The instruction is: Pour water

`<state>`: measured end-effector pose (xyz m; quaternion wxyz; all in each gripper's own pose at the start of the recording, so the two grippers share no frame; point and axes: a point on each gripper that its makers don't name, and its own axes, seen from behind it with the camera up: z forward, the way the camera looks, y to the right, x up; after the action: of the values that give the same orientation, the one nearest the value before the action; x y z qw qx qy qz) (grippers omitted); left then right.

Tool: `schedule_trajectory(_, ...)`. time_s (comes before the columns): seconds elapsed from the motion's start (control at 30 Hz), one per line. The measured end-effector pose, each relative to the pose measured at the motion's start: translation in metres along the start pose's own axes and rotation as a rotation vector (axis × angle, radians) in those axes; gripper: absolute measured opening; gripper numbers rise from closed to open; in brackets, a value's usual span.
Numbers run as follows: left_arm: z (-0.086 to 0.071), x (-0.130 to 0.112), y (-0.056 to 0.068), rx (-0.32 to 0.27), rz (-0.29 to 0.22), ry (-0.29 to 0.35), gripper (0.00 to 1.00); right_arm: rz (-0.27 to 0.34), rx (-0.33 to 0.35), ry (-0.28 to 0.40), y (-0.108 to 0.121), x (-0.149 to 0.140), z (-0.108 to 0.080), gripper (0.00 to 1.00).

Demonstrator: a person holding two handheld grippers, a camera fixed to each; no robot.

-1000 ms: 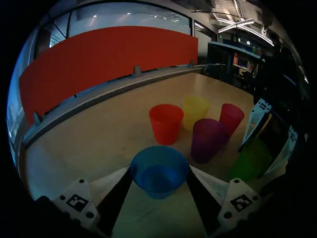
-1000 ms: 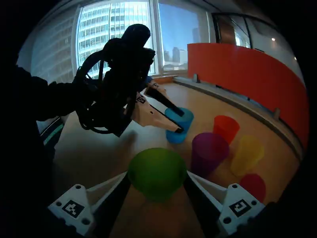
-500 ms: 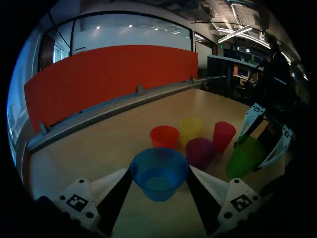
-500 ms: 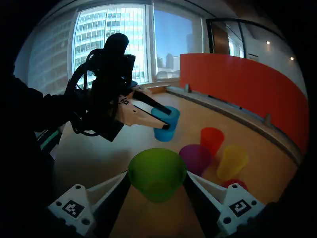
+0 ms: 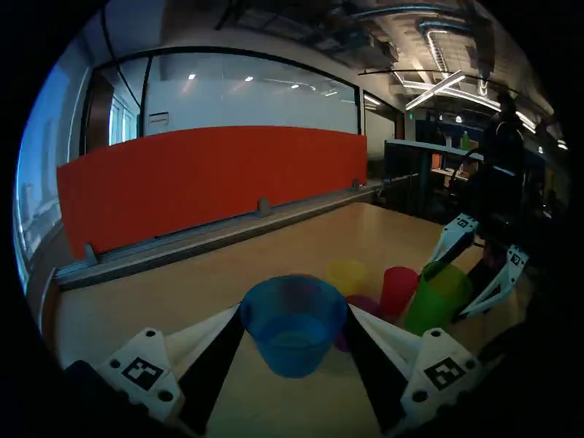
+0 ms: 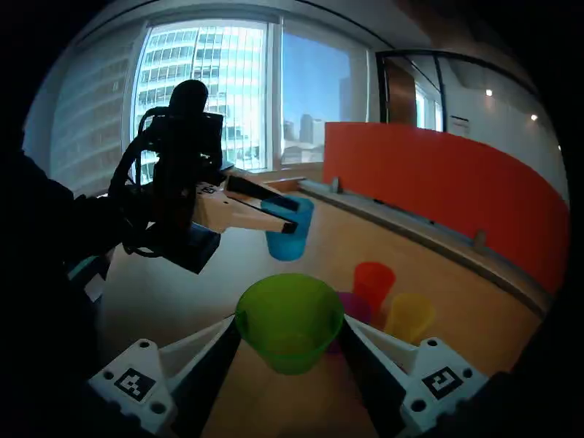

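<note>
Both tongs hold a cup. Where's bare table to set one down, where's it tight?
Free: the wood strip between the orange divider and the standing cups, and the table patch under the left tongs holding the blue cup. Tight: red cup, yellow cup and purple cup stand bunched just beyond the green cup in the right tongs.

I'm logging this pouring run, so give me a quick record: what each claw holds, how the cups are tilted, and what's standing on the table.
left claw: shut on blue cup
right claw: shut on green cup
tilt: both held cups upright, apart, no pouring
blue cup contents: looks like some water
green cup contents: cannot tell
table: wooden, with orange cup, yellow cup, purple cup and pink cup clustered together
</note>
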<state>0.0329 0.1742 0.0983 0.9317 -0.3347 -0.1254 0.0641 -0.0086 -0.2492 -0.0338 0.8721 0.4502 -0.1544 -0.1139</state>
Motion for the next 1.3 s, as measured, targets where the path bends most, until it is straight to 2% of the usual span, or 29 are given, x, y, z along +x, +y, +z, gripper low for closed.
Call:
schedule_trajectory(0.47,-0.02,0.04,0.006,0.01,-0.012,0.139,0.89,-0.02,-0.036,0.055,0.006,0.025,-0.009,0.91)
schedule_trajectory(0.87,-0.035,0.065,0.015,0.011,-0.023,0.221,0.89,-0.026,-0.069,0.115,0.011,0.048,-0.018,0.91)
schedule_trajectory(1.3,-0.042,0.075,0.019,0.009,-0.015,0.238,0.89,-0.052,-0.094,0.172,0.013,0.062,-0.02,0.92)
